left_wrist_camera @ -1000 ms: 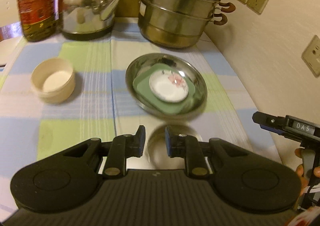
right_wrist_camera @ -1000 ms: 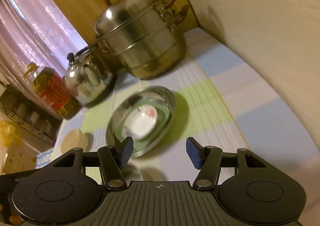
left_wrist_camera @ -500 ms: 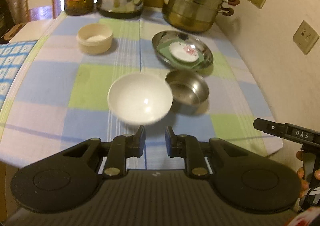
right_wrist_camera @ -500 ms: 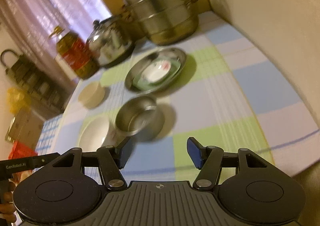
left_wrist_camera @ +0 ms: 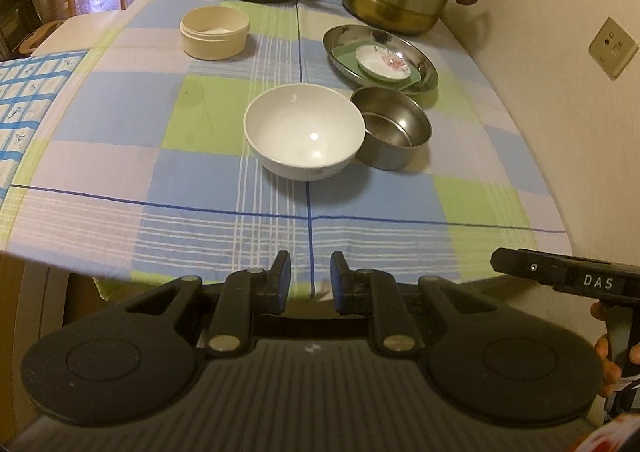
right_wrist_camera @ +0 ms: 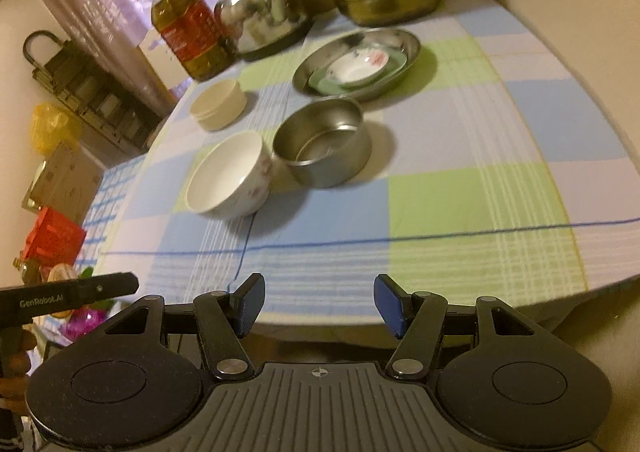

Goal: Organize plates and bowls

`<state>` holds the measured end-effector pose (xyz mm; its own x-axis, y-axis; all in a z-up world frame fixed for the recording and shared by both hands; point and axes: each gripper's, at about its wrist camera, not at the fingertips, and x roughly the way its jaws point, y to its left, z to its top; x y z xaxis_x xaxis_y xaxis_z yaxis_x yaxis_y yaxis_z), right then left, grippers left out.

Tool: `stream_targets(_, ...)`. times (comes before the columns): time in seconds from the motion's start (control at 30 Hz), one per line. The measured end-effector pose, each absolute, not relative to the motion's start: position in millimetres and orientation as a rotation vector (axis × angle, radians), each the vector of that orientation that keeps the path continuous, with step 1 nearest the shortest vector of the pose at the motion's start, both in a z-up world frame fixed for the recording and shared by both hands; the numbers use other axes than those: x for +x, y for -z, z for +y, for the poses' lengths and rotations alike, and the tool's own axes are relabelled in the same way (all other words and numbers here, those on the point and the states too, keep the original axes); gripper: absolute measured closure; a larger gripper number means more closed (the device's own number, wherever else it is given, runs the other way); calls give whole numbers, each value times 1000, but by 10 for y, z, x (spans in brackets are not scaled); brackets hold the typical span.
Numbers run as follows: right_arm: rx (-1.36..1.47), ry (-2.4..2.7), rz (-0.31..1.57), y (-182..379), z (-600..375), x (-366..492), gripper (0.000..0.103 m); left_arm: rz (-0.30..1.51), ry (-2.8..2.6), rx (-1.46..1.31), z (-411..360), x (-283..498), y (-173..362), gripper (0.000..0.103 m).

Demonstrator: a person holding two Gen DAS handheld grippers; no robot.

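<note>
The left gripper (left_wrist_camera: 310, 282) hangs over the near edge of the counter (left_wrist_camera: 120, 171), its jaws narrowly parted with nothing between them. The right gripper (right_wrist_camera: 318, 306) has its jaws spread wide and empty. Beyond them the white bowl (left_wrist_camera: 304, 131) stands just beside the steel bowl (left_wrist_camera: 394, 127). Farther back, a steel plate (left_wrist_camera: 420, 61) holds a green dish (left_wrist_camera: 344, 57) and a small flowered saucer (left_wrist_camera: 382, 59). A cream tub (left_wrist_camera: 214, 31) sits apart on the left
</note>
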<state>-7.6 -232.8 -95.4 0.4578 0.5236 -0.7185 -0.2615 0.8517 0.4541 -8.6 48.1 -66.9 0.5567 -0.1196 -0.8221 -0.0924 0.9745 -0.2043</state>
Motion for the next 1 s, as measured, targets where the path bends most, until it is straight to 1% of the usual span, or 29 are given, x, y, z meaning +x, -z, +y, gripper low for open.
stream_targets(0.37,327,-425,1039,1033,-2003,-43,42,1023,108,-159,824,177,785,84)
stream_targets(0.43,346,-403,1036,1042,-1895,9,42,1021,120,-154,943,260,803,82)
stream_targets(0.7,445,-295,1025,1091,-1568,241,42,1049,178,-144,1355,658,882,81)
stream_targets(1.0,520,-228,974,1136,-1225,513,43,1042,252,-183,1520,1154,1007,76)
